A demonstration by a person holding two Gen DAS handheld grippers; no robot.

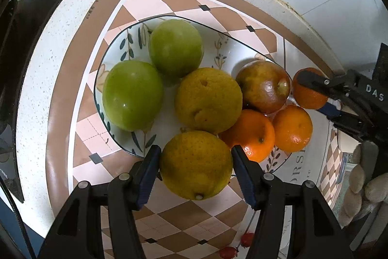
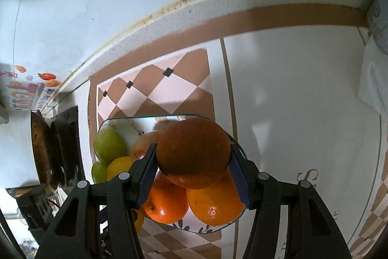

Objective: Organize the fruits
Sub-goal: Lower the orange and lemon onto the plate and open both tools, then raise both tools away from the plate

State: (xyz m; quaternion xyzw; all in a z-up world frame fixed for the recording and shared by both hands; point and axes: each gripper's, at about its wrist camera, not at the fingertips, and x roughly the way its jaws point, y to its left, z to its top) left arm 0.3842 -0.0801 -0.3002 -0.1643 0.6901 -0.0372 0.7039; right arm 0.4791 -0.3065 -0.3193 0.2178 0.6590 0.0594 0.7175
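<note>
A speckled white countertop [image 1: 34, 94] carries a checkered mat [image 1: 169, 4] with a fruit bowl [image 1: 114, 45].

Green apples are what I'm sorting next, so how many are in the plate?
2. One green apple lies at the plate's left edge; the other sits just behind it, toward the wall. More could be hidden under the piled fruit.

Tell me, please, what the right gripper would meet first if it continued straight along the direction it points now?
Probably the two oranges lying in the bowl, below the orange held by the right gripper; depth is uncertain.
</note>
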